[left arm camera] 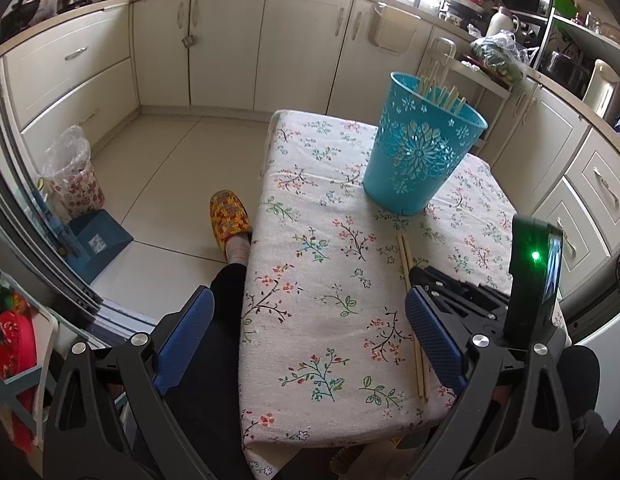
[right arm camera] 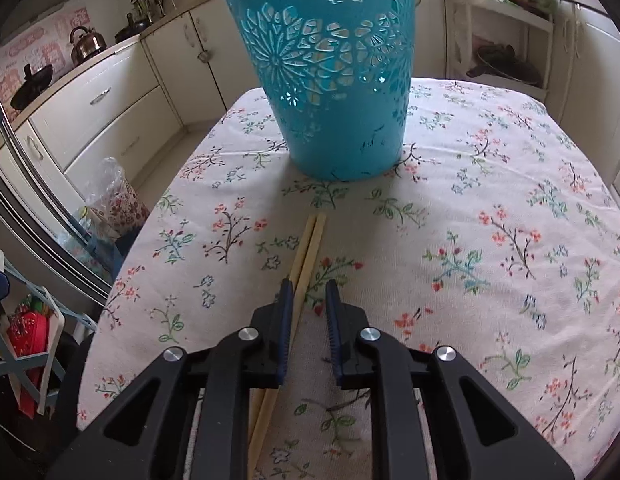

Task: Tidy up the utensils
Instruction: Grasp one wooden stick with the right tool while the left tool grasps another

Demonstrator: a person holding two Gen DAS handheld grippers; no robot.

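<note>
The left gripper (left arm camera: pixel 310 336) hangs with jaws wide apart over the desk (left arm camera: pixel 330 280). A pair of chopsticks (right arm camera: pixel 305 256) lies between the right gripper's (right arm camera: pixel 307 312) narrowed jaws, not yet clamped. The blue basket (left arm camera: pixel 422 152) already holds several chopsticks; this pair remains.

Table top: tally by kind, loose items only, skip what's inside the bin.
Chopsticks, lying flat on the tablecloth: 2
Teal bin, upright: 1
Total: 3
More chopsticks stand inside the bin; the number cannot be told.
</note>
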